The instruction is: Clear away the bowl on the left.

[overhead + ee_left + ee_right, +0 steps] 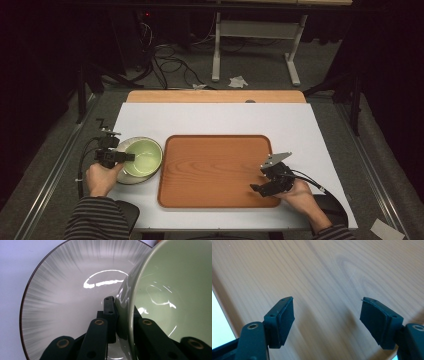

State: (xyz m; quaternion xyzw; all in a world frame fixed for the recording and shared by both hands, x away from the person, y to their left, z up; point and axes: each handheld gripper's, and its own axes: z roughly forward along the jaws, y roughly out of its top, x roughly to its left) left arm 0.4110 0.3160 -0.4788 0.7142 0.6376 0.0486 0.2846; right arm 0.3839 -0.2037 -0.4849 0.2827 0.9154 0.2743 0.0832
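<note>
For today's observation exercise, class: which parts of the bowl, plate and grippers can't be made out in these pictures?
- High view: most of the plate lies hidden under the green bowl.
- Left gripper view: the bowl's far rim is cut off by the frame's right edge; one jaw is partly hidden behind its wall.
- Right gripper view: the tray's rims are mostly out of frame.
- High view: the right gripper's jaw gap is too small to judge.

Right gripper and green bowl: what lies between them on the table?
In the high view, bare wooden tray lies between the right gripper and the green bowl, which the left gripper holds by its rim.

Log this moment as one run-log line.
left hand-held gripper: shut on green bowl rim, over grey plate | right hand-held gripper: open, empty, above wooden tray
</note>
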